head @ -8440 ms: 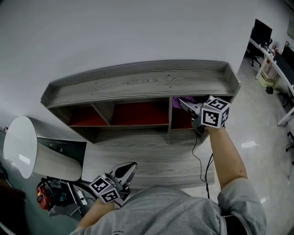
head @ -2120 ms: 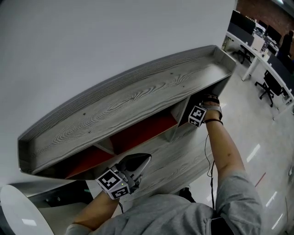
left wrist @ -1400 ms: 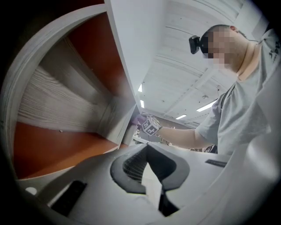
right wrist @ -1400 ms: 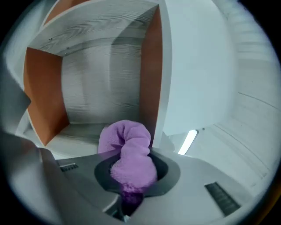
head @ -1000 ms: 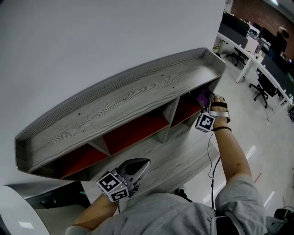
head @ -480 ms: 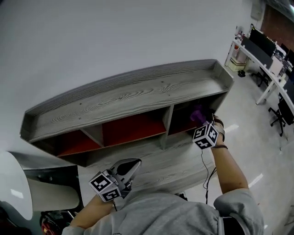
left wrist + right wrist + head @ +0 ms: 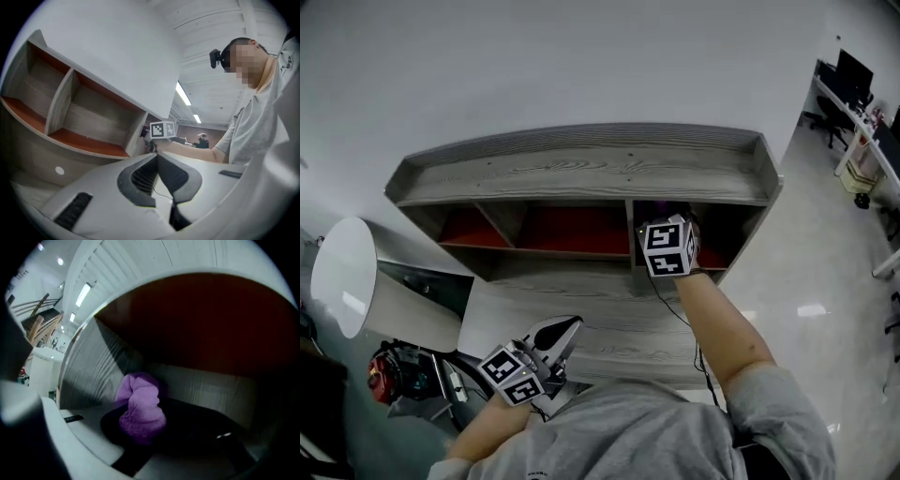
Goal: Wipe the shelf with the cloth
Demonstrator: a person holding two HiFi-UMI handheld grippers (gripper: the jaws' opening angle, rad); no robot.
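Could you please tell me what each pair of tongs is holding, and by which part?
The right tongs grip the purple cloth by its bunched near end, inside the shelf; the left tongs are shut on nothing.

Your shelf (image 7: 581,173): grey wood-grain finish, matt, grain coarse-looking; red inner panels (image 7: 572,230) smooth and matt. Your cloth (image 7: 140,411): purple, soft nubby pile. Your left gripper (image 7: 157,155): smooth matt grey plastic, black ribbed pads (image 7: 142,176). Floor (image 7: 825,272): glossy, reflective.
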